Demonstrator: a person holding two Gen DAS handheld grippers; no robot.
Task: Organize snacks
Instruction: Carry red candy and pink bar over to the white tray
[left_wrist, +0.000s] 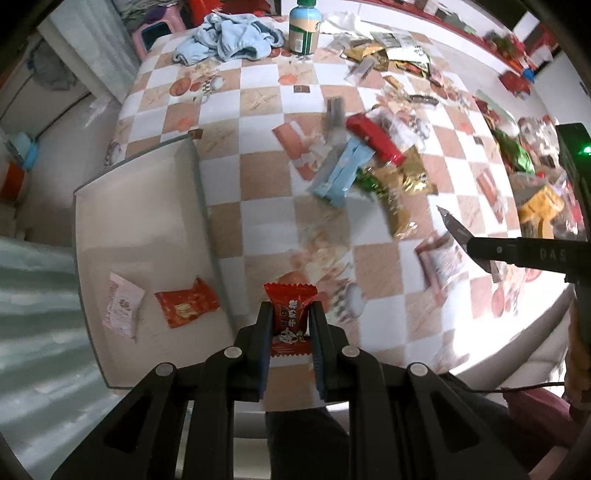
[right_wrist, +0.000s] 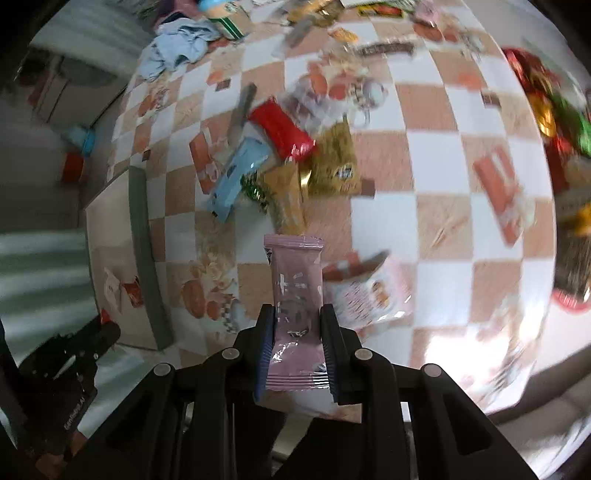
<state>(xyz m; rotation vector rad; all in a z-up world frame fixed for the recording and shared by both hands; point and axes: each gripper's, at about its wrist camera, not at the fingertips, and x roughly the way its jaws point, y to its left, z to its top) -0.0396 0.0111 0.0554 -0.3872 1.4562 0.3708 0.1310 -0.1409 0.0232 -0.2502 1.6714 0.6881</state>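
Both jaws held snacks above the checkered counter (left_wrist: 266, 206): left gripper (left_wrist: 290, 314) clamped a small red crinkle-edged candy packet (left_wrist: 290, 314), right gripper (right_wrist: 297, 317) a pink plastic bar wrapper (right_wrist: 295, 280).

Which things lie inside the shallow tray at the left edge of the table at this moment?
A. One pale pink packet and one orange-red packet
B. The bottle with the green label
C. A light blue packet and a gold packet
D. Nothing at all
A: in the left wrist view the tray holds only a pale pink packet and an orange-red packet, lying side by side near its front.
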